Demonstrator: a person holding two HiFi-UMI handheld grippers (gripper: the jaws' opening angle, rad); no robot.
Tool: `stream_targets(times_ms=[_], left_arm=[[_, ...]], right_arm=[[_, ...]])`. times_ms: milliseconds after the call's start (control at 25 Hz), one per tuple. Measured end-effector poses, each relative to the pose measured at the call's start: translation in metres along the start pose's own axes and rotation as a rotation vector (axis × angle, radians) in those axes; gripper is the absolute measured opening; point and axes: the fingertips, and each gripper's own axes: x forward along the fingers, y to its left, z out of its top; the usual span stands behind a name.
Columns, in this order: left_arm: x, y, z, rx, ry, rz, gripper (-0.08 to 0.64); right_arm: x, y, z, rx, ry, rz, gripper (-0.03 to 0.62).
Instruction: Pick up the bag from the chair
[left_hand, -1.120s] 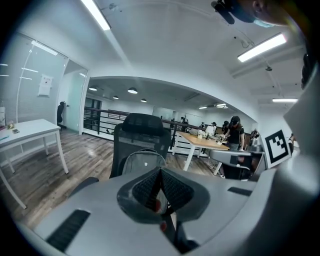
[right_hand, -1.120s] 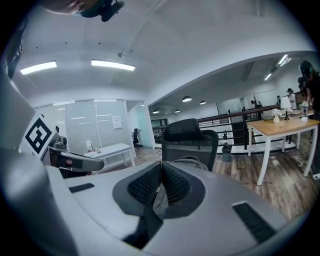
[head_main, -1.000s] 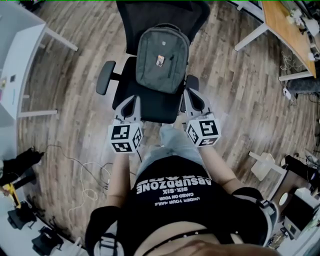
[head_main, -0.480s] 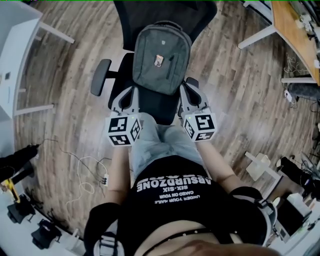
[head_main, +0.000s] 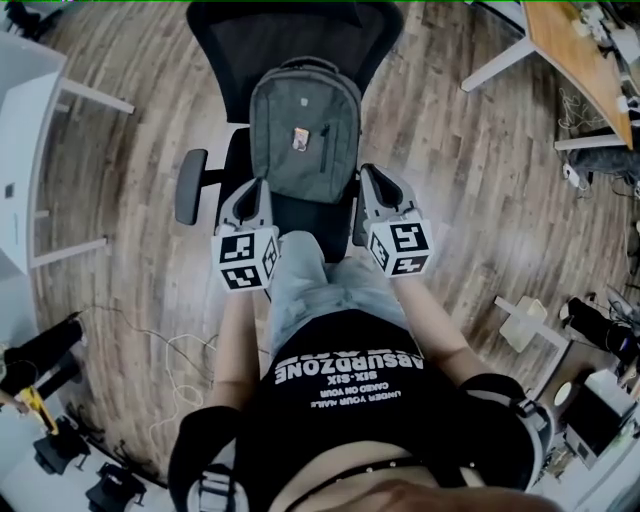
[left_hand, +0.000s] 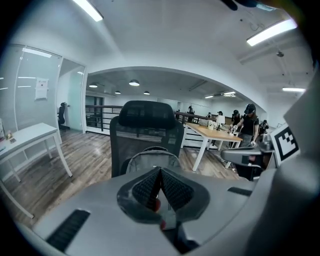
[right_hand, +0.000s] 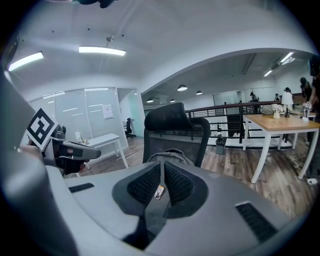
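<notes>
A grey backpack (head_main: 303, 130) stands upright on the seat of a black office chair (head_main: 290, 40), leaning on its mesh back. My left gripper (head_main: 252, 186) is at the bag's lower left corner, beside the seat, apart from the bag. My right gripper (head_main: 372, 174) is at the bag's lower right corner, also apart. Both have their jaws shut on nothing. In the left gripper view the bag (left_hand: 152, 157) shows just over the shut left gripper (left_hand: 160, 171). In the right gripper view the bag's top (right_hand: 169, 154) rises behind the right gripper (right_hand: 163, 166).
The chair's armrest (head_main: 188, 186) sticks out left of my left gripper. A white table (head_main: 30, 150) stands at the left, a wooden desk (head_main: 580, 60) at the upper right. Cables (head_main: 180, 350) and gear lie on the wood floor. People (left_hand: 247, 120) stand far behind.
The person has stepped closer to the chair. Both grippers moved forward and now flank the bag's lower corners. Their jaws stayed shut.
</notes>
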Motion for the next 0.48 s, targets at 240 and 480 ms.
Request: stream_targets(times_ms=[240,480], left_arm=[[0.027,0.007,-0.002,0.017,0.028,-0.017,0.018],[0.052,0.012,-0.004,-0.003,0.074,-0.039,0.018]], right_arm=[[0.025,-0.017,-0.009,0.005,0.047,-0.012,0.077],[0.044,-0.031,-0.014,0.011,0.092,-0.008,0.131]])
